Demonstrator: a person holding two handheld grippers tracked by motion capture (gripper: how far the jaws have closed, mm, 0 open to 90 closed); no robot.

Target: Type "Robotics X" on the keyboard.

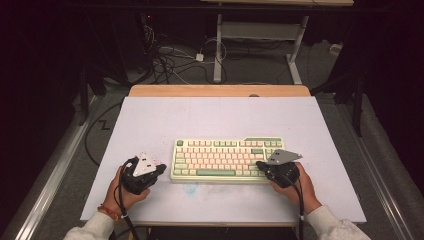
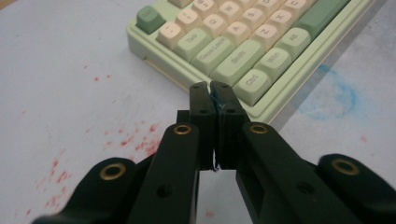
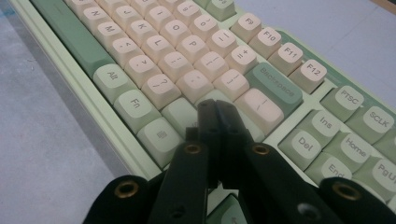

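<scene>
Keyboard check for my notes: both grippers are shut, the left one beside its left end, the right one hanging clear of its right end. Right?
Not quite. The right gripper is over the keyboard's right-hand keys, as the right gripper view shows. The left gripper is shut, beside the left end.

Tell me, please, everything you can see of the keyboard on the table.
The keyboard is compact, with a pale green case that looks plastic and cream and green keycaps, including a darker green space bar. It lies flat on the white table, near its front edge, long side toward the person. The shut right gripper sits over its right-hand keys; contact is unclear. The shut left gripper sits just off its front left corner.
</scene>
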